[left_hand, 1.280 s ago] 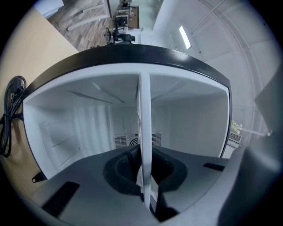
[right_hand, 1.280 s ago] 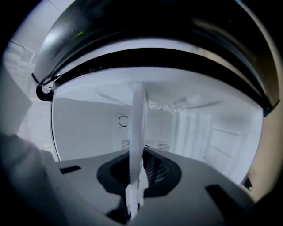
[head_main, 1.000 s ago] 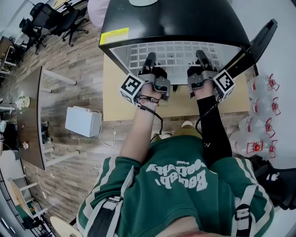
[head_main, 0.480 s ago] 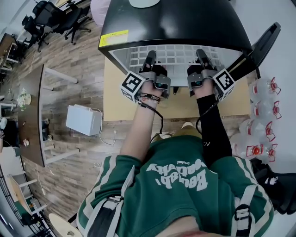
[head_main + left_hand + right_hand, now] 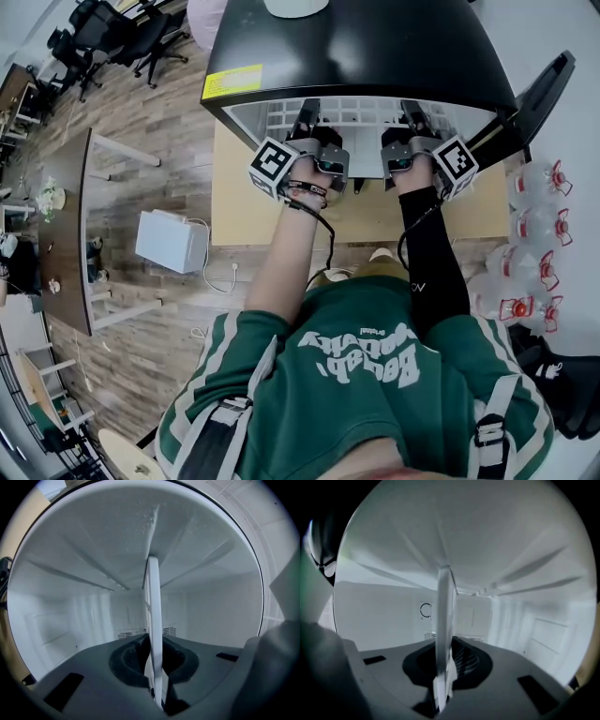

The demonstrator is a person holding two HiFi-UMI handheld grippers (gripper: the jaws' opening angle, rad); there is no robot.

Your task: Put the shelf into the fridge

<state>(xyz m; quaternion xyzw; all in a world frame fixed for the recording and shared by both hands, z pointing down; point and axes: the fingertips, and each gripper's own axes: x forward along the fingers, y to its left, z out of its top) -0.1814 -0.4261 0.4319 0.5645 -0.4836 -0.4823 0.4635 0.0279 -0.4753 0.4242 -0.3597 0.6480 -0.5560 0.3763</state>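
**A:** What is seen from the head view?

**B:** A small black fridge [image 5: 356, 47] is seen from above, set on a light wooden board [image 5: 234, 206], with its door [image 5: 539, 89] swung open at the right. A white wire shelf [image 5: 361, 114] is held level at the fridge's mouth. Most of it is already under the black top, and only its near strip is seen.

**A:** How is the shelf held?

**B:** Its near edge is gripped at two places, by the left gripper [image 5: 307, 117] and the right gripper [image 5: 415, 112], side by side. Both are pointed into the opening.

**A:** And the jaws?

**B:** In the left gripper view the shelf's edge is pinched between the jaws, which have just been opening a little. In the right gripper view the jaws are closed on the same edge. White inner walls [image 5: 211, 616] are seen beyond both.

**A:** Anything else nearby?

**B:** Clear water bottles [image 5: 534, 225] with red caps are stood on the floor at the right.
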